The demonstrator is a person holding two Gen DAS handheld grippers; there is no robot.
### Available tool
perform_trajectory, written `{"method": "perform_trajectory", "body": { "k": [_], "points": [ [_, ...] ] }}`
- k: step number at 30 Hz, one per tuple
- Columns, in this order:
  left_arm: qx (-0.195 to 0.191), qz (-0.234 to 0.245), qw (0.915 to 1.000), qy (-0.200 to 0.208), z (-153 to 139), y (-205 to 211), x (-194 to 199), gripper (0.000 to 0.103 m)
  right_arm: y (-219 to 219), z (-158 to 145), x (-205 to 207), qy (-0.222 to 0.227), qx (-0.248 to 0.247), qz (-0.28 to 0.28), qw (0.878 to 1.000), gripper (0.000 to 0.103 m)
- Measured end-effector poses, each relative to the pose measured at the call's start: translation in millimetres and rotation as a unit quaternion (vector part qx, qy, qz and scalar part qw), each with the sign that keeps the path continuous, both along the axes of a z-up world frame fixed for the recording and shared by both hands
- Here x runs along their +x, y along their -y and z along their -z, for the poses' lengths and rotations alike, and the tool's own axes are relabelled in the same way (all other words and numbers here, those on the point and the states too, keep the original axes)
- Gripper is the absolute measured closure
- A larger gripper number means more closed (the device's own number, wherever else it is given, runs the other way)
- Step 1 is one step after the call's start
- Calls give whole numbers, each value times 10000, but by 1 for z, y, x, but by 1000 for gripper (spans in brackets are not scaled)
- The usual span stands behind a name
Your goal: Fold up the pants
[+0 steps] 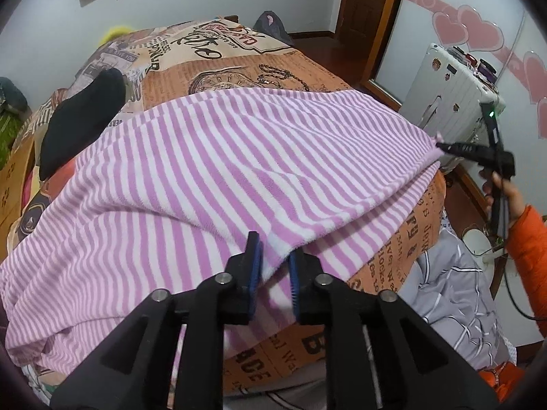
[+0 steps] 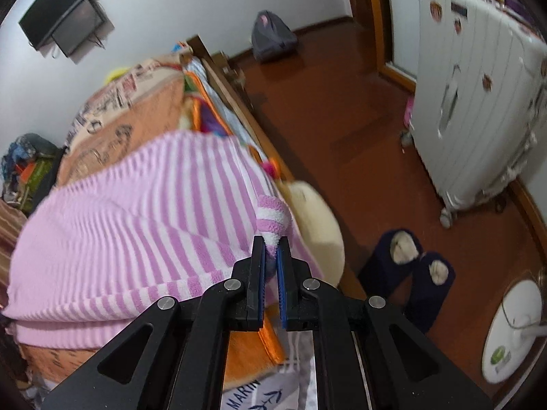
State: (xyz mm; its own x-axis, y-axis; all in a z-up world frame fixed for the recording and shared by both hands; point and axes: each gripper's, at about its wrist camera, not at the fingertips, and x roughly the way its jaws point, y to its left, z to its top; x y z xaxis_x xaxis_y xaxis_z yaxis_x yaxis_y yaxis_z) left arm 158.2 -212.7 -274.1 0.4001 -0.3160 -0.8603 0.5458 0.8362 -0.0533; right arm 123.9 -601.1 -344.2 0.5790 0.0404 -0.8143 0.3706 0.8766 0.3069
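Two grippers: both at the near edge of the pants, one at each end of the fold line
pants: pink and white striped fleece, spread across the bed, top layer already doubled over the lower one, edge hanging toward the bed's side
left gripper: jaws slightly apart around a white corner of the upper layer; pads look loose on the cloth, so released or nearly so, no real pinch
right gripper: clenched on a fuzzy bunched corner of the pants, cloth squeezed between the blue pads
why held so: right corner pulled out taut to keep the folded edge straight; left corner likely being let go where it should lie
hand: orange sleeve, holds the right gripper off the bed's edge
floor: slippers and suitcase, well apart from the pants
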Motion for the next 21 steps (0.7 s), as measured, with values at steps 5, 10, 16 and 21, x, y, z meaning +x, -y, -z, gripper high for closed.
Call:
{"method": "perform_trajectory", "body": {
  "k": [5, 10, 16, 21],
  "points": [
    [-141, -202, 9995, 184, -27, -21, -5, 63, 0, 3, -5, -125, -74, 18, 9999, 91],
    [-263, -504, 9966, 599, -60, -44, 2, 52, 6, -6, -15, -221, -419, 96, 9988, 81],
    [-215, -914, 9918, 863, -72, -56, 43, 46, 13, -27, -3, -65, -636, -21, 9980, 73],
    [-98, -1208, 9905, 651, -48, -52, 90, 46, 16, -32, 35, 65, -679, -211, 9974, 67]
  ]
}}
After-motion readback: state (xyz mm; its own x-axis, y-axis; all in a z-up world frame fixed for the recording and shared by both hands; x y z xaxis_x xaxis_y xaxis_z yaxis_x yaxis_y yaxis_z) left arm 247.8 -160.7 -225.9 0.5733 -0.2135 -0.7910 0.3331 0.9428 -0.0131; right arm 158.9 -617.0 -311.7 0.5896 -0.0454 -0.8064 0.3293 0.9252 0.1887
